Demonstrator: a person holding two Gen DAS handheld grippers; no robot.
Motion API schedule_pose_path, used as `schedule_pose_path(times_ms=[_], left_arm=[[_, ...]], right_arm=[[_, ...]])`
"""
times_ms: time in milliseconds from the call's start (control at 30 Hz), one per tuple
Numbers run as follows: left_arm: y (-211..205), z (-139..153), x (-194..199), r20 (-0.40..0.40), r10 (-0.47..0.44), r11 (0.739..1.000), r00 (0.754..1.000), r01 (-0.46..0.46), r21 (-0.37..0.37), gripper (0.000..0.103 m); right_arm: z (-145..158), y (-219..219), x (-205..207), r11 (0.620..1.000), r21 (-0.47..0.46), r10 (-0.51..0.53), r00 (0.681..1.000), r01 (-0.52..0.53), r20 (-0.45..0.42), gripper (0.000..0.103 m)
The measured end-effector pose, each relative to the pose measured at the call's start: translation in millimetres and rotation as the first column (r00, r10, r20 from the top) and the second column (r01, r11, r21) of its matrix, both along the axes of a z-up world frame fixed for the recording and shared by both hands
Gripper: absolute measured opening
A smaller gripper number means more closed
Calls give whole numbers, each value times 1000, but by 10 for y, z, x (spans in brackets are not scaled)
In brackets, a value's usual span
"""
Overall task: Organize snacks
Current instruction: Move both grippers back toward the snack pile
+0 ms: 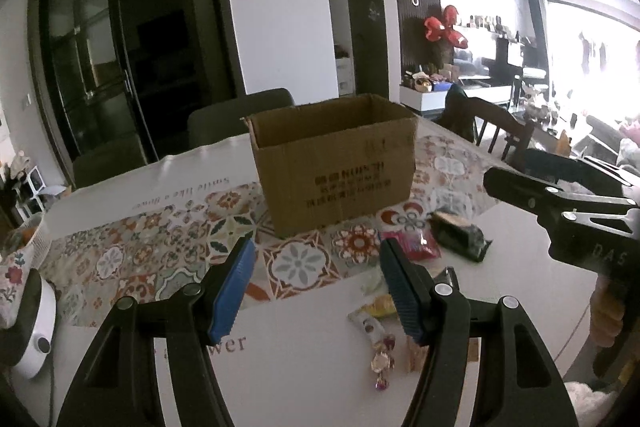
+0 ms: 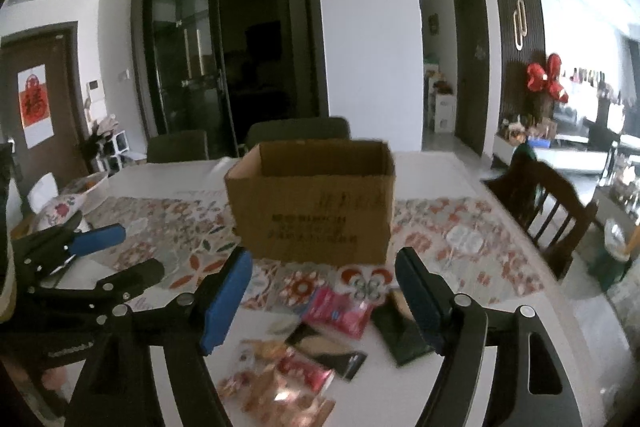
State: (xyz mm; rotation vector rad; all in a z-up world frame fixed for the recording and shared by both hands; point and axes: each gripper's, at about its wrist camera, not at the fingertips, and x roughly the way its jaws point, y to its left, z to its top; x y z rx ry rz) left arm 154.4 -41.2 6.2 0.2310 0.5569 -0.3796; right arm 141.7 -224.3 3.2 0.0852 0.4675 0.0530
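Note:
An open cardboard box (image 1: 336, 167) (image 2: 312, 203) stands upright on the patterned table runner (image 1: 160, 243). Several snack packets lie on the white table in front of it: a pink packet (image 1: 420, 245) (image 2: 338, 313), a dark green packet (image 1: 460, 235) (image 2: 396, 335), a black packet (image 2: 328, 347) and a red packet (image 2: 304, 375). My left gripper (image 1: 316, 259) (image 2: 140, 253) hovers open to the left of the snacks, with nothing between its blue pads. My right gripper (image 2: 324, 263) (image 1: 506, 169) hangs open above the snacks, holding nothing.
Dark chairs (image 2: 296, 131) stand behind the table and a wooden chair (image 2: 548, 211) at its right side. A white round appliance (image 1: 36, 327) and a floral basket (image 1: 24, 243) sit at the table's left end. A green cup (image 2: 612, 255) stands far right.

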Motion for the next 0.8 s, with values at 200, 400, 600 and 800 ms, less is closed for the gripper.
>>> schedule_pose_path(times_ms=[200,400,600,800], left_arm=[[-24,-166,-133,-21,-26,999,999,26,23,64],[-45,-380,-202,-67,-38,998,997,41,44,64],[-59,-541,-227,-105,-59,996,993,65,60,64],[-104,-752,-219,-174,-80,994,981,93,63,64]], right_arm=[[-235,-4,-119,999,49,15,997,-11,-69,77],[-512,-32,-191,996,89,-2,986,17,-165,77],[-748,-13,-198,994,113,21,968,8,-249,77],[-947,7,-154,988,156,59,947,-10,-317,77]])
